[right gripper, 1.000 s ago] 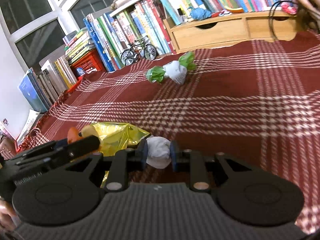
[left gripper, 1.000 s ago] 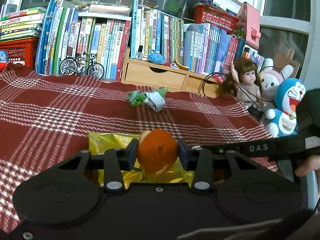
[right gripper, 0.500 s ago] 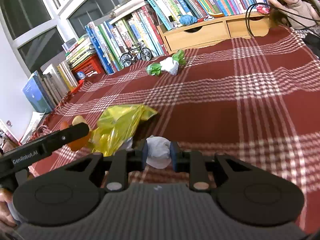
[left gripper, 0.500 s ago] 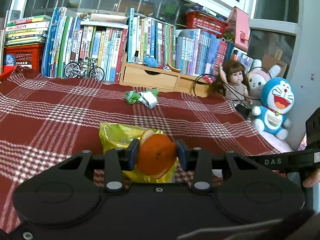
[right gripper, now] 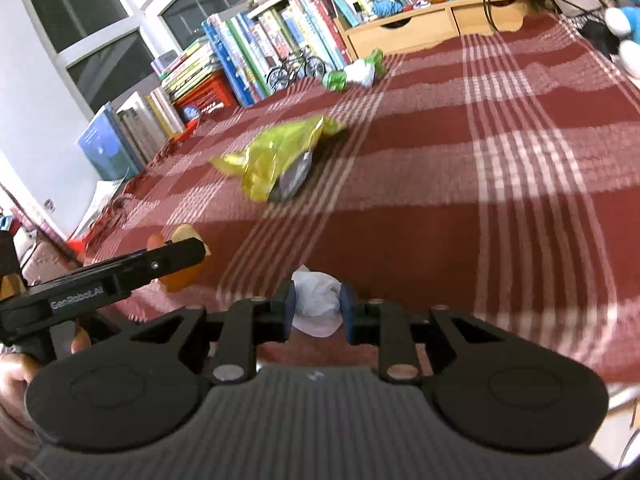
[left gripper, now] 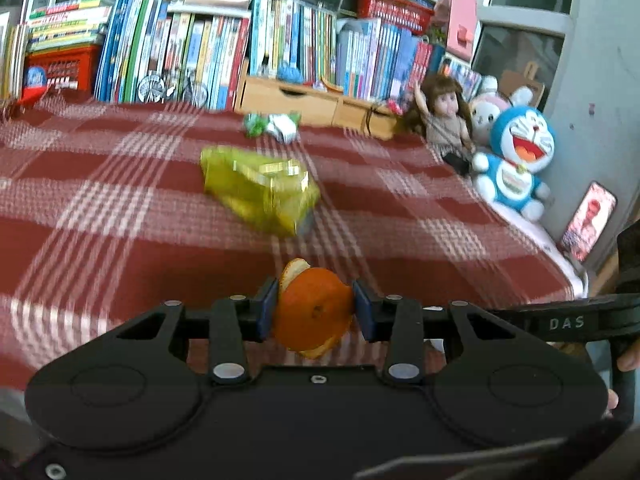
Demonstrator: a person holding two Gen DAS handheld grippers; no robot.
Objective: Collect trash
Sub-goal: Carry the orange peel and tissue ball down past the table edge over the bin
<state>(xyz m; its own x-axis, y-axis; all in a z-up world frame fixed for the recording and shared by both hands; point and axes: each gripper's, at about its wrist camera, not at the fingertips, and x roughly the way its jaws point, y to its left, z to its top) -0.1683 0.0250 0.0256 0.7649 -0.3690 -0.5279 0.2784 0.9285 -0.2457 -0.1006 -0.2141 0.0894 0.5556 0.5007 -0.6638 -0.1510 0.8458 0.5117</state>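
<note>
Left hand-held gripper (left gripper: 314,311): I have its 2 blue pads pinching an orange peel (left gripper: 311,314) from either side; the peel sits between the fingertips with a pale curl of rind poking up above them.
Right hand-held gripper (right gripper: 318,307): my 2 pads are pinched on a crumpled white tissue (right gripper: 317,301), which bulges out above and below the grip.
Yellow wrapper (left gripper: 260,192): it lies crumpled on the red plaid cloth (left gripper: 100,208), well ahead of both grippers, with a silvery inside showing at its nearer end (clearest in the right wrist view).
Green and white wrapper (left gripper: 272,126): farther back on the same cloth, near the wooden drawer box (left gripper: 296,98), apart from the yellow one.
Surface: I cannot tell whether the plaid cloth covers a desk or a bed; its pale stripes look smeared with blur in both views.
Back edge: a long row of upright books (left gripper: 192,52), a small model bicycle (left gripper: 172,88) standing in front of them, and a red basket (left gripper: 60,68) under a stack of books at the left.
Right side: a doll (left gripper: 442,116), a white and pink plush rabbit (left gripper: 486,114) and a blue cat plush (left gripper: 516,156) sit together by the wall, with a phone (left gripper: 588,220) propped just beyond them.
Each other: in the right wrist view my left tool reaches in from the left with the orange peel at its tip; a bit of my hand (right gripper: 16,376) shows at the frame edge.
</note>
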